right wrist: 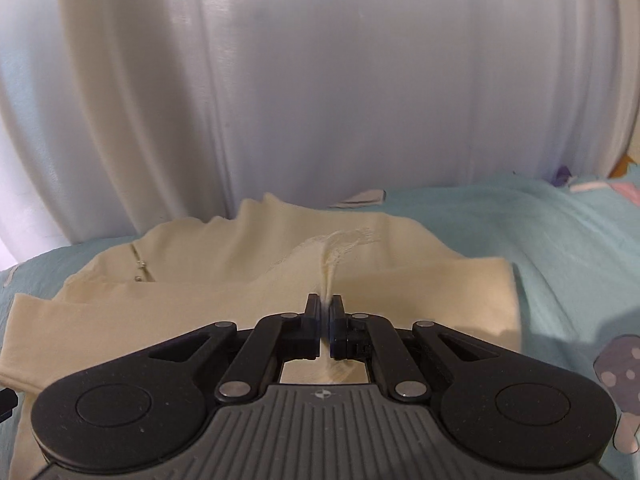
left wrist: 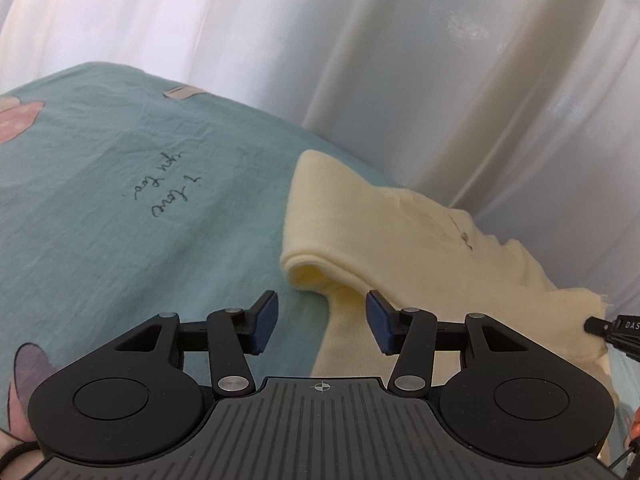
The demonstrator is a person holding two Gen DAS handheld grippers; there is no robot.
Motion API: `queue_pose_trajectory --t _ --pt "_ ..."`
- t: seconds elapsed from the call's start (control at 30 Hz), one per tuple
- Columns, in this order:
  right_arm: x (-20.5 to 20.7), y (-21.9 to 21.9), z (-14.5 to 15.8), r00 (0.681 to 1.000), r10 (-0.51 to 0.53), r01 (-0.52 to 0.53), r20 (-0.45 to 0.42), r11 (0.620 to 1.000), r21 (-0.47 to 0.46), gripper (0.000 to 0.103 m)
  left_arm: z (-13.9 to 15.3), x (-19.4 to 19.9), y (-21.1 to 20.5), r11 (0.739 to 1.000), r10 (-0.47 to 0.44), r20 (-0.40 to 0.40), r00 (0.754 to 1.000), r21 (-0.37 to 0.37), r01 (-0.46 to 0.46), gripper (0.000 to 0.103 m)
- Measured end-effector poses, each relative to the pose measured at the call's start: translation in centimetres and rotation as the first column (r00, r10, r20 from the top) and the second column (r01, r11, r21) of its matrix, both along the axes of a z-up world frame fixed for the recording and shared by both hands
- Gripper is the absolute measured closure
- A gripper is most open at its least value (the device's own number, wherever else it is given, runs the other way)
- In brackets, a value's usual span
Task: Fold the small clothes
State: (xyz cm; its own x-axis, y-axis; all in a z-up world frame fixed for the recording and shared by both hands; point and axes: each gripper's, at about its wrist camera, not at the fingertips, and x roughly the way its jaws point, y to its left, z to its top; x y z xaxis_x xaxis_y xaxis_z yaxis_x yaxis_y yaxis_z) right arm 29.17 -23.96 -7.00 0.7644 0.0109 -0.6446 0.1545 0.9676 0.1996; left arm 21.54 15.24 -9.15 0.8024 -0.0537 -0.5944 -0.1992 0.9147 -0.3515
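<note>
A cream small garment [left wrist: 404, 232] lies on the teal sheet, one rolled edge folded over at its left end. My left gripper [left wrist: 322, 318] hovers just in front of that fold, open, with nothing pinched between its blue pads [left wrist: 266, 320]. In the right wrist view the same garment [right wrist: 200, 280] spreads wide across the bed. My right gripper [right wrist: 325, 305] is shut on a pinch of its fabric, which rises in a thin ridge from the jaws. The right gripper's tip [left wrist: 600, 326] also shows at the garment's ragged right corner.
The teal bed sheet [left wrist: 120, 200] carries handwriting and mushroom prints [right wrist: 618, 364]. White curtains [right wrist: 320, 100] hang close behind the bed's far edge. Bare sheet [right wrist: 560, 260] lies to the right of the garment.
</note>
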Motion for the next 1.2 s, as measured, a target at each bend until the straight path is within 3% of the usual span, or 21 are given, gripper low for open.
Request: queue_pose_trajectory --t 0.1,0.17,0.23,0.3,0.43,0.6,0.73,0.9,1.03,1.07,1.13,1.2 --pt "-0.2 -0.9 -0.4 1.0 0.007 -0.007 0.002 1.0 0.027 0.1 -0.1 0.5 -0.4 1.0 -0.013 -0.005 1.0 0.001 0.013 0.049" --pt "-0.9 0.2 0.1 0.998 0.031 -0.025 0.05 0.994 -0.107 0.1 0.0 0.8 -0.7 1.0 -0.011 -0.004 1.0 0.015 0.011 0.049" --pt "-1.5 1.7 0.5 0.993 0.033 0.001 0.111 0.955 -0.295 0.1 0.3 1.1 -0.8 1.0 -0.01 0.001 1.0 0.028 0.01 0.047" --pt "-1.4 1.5 0.5 0.993 0.022 0.022 0.119 0.935 -0.354 0.1 0.5 1.4 -0.9 0.999 -0.011 0.008 1.0 0.032 0.011 0.047" --pt "-1.0 -0.8 0.0 0.998 -0.011 0.026 0.062 0.967 -0.255 0.1 0.9 2.3 -1.5 0.999 -0.022 0.009 1.0 0.05 0.021 0.047" --pt "-1.4 -0.5 -0.4 0.997 0.012 0.011 0.073 0.95 -0.311 0.1 1.3 2.9 -2.2 0.995 -0.043 0.022 0.999 0.087 0.041 0.048" --pt "-0.5 0.0 -1.4 0.998 0.004 0.02 0.058 0.91 -0.415 0.1 1.0 4.1 -2.7 0.991 -0.052 -0.018 0.998 0.12 0.054 0.048" --pt "0.2 -1.2 -2.4 1.0 0.002 -0.007 -0.015 0.933 -0.36 0.098 0.6 5.2 -3.6 0.985 -0.06 -0.068 0.996 0.156 0.07 0.047" --pt "-0.6 -1.6 -1.4 0.998 -0.067 0.066 0.008 0.931 -0.36 0.087 0.2 5.8 -4.1 0.979 -0.065 -0.104 0.992 0.185 0.084 0.047" --pt "-0.9 -1.7 -1.1 0.996 -0.081 0.084 0.024 0.939 -0.334 0.087 0.1 5.9 -4.2 0.978 -0.066 -0.11 0.992 0.19 0.086 0.047" --pt "-2.1 -2.1 -0.2 0.993 -0.1 0.112 0.059 0.961 -0.255 0.072 0.0 6.0 -4.2 0.978 -0.065 -0.114 0.991 0.19 0.086 0.047" --pt "-3.0 -2.3 0.5 0.989 -0.122 0.136 0.087 0.975 -0.178 0.066 0.0 6.1 -4.2 0.978 -0.064 -0.115 0.991 0.188 0.085 0.046"
